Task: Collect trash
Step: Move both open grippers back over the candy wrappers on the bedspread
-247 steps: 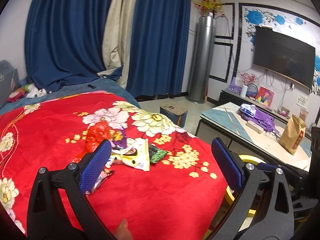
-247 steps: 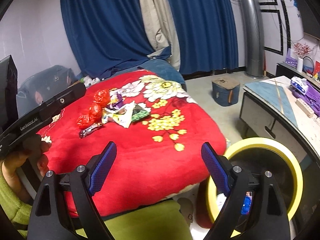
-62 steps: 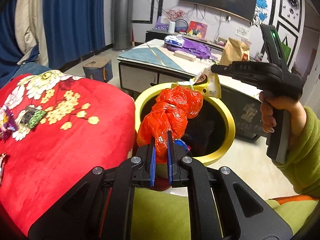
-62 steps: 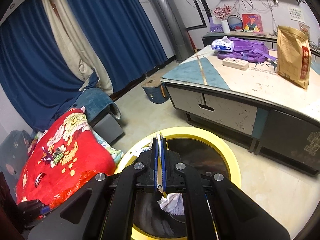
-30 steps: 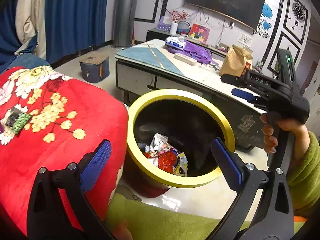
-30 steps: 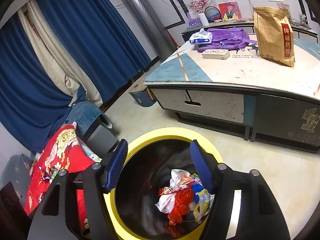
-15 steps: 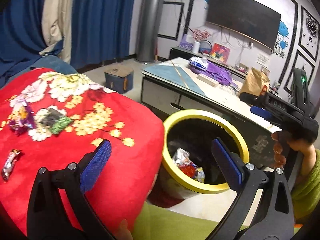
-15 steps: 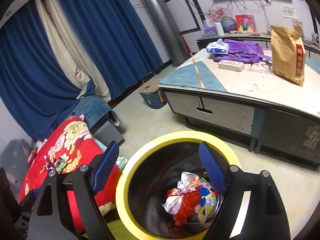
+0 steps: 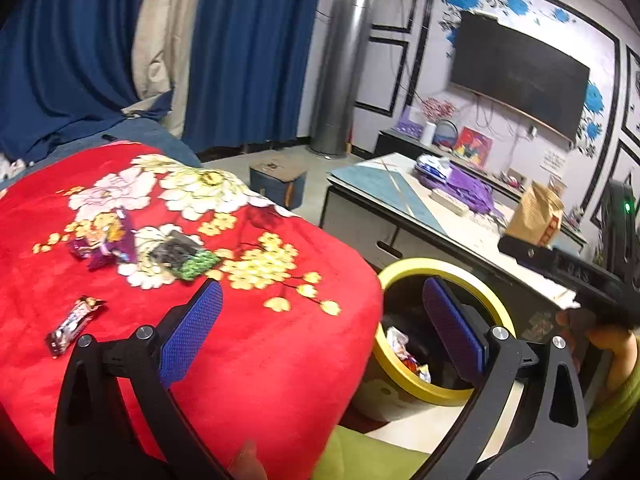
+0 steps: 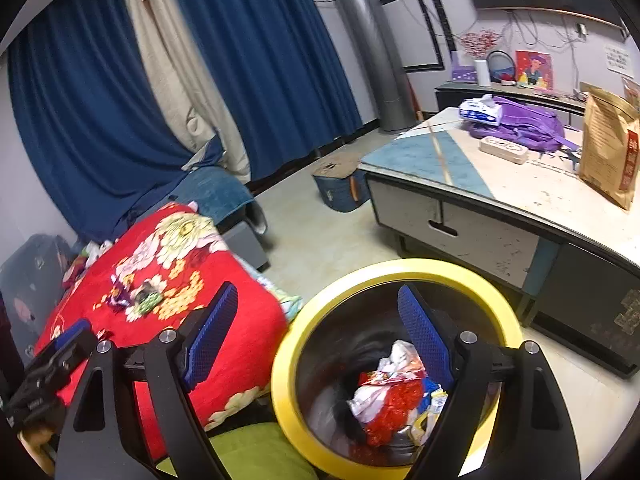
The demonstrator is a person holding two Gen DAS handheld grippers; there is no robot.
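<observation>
A yellow-rimmed trash bin (image 10: 400, 268) stands beside a red flowered blanket (image 9: 260, 352); it also shows in the left wrist view (image 9: 436, 268). Red and white wrappers (image 10: 392, 396) lie inside it. On the blanket lie a purple wrapper (image 9: 106, 244), a green and black packet (image 9: 184, 258) and a small bar wrapper (image 9: 72, 324). My left gripper (image 9: 324, 332) is open and empty over the blanket's edge. My right gripper (image 10: 316, 340) is open and empty above the bin's left rim.
A low table (image 10: 516, 200) with a purple bag (image 10: 520, 124) and a brown paper bag (image 10: 608, 152) stands behind the bin. A small blue box (image 10: 340, 184) sits on the floor. Blue curtains (image 9: 248, 48) hang behind the bed.
Both grippers opened and dropped the red bag and the wrapper into the bin. My left gripper has since swung left toward the blanket; the right has drifted slightly left.
</observation>
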